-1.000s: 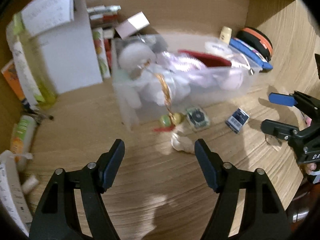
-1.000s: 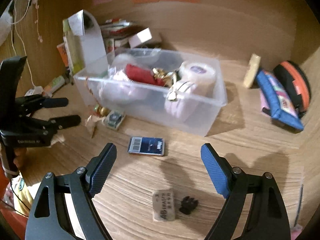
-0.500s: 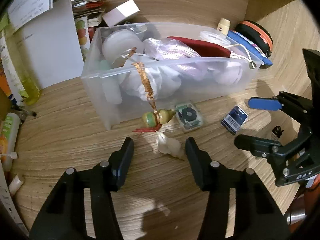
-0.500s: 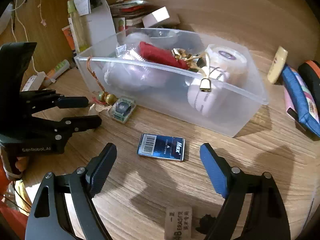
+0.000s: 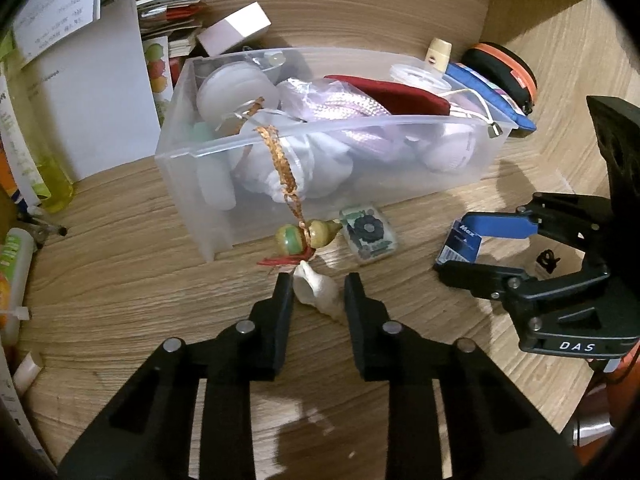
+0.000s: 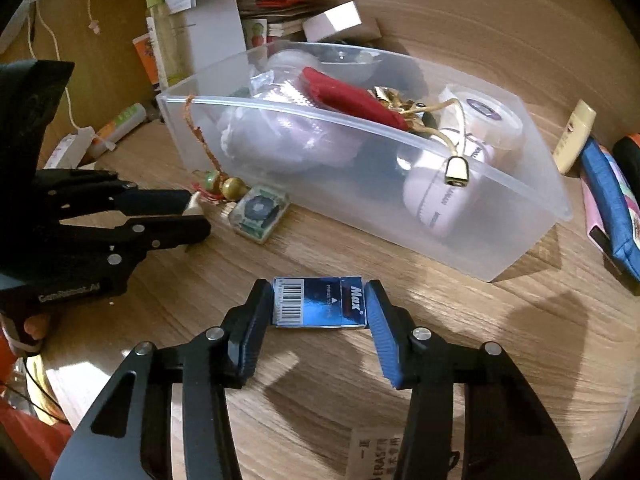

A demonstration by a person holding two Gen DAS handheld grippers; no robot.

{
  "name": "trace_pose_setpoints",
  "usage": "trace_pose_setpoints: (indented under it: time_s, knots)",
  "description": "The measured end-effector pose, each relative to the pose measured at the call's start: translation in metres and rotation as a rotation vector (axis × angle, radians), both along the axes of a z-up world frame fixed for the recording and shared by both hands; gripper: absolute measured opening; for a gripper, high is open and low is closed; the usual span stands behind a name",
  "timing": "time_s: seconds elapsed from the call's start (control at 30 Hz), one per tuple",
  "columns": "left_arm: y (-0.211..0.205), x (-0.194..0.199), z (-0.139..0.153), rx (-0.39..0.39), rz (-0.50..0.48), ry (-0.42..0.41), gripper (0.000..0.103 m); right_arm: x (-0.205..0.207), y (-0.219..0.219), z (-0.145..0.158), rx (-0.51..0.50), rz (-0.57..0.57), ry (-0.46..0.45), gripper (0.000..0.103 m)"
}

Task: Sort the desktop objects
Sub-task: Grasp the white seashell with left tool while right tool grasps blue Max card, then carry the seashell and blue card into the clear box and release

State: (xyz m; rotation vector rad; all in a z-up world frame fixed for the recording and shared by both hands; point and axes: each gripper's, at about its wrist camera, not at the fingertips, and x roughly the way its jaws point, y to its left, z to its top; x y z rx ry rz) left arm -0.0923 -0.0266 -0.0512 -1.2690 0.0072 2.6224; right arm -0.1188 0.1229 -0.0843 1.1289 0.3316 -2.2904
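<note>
Having closed in from wide open, your left gripper (image 5: 316,294) flanks the seashell (image 5: 318,294) while your right gripper (image 6: 319,304) clamps the blue staple box (image 6: 319,307) on the desk (image 6: 360,372), both ready for the clear bin (image 6: 520,236).

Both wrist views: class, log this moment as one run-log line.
left gripper: around shell, closing | right gripper: shut on blue box | bin: nothing added yet

A pale spiral seashell (image 5: 318,292) lay on its side on the wood between my left claw's fingers. A flat blue "Max" box (image 6: 319,302) lay barcode-up, pinched between my right's pads, before the clear bin (image 6: 420,216).
</note>
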Motion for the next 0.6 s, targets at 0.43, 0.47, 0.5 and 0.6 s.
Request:
trace_pose_setpoints:
  time_s: [0.43,0.47,0.5,0.6]
  knots:
    - [-0.011,0.008,0.013,0.062,0.01,0.035,0.025,0.015,0.025,0.041,-0.066,-0.05,0.097,0.044]
    - [-0.012,0.01,0.015,0.064,0.012,0.041,0.025,0.016,0.027,0.043,-0.067,-0.056,0.103,0.044]
    - [-0.012,0.01,0.017,0.065,0.012,0.046,0.025,0.017,0.029,0.046,-0.068,-0.063,0.109,0.044]
    - [-0.014,0.018,0.025,0.062,0.022,0.075,0.025,0.021,0.036,0.052,-0.078,-0.076,0.122,0.044]
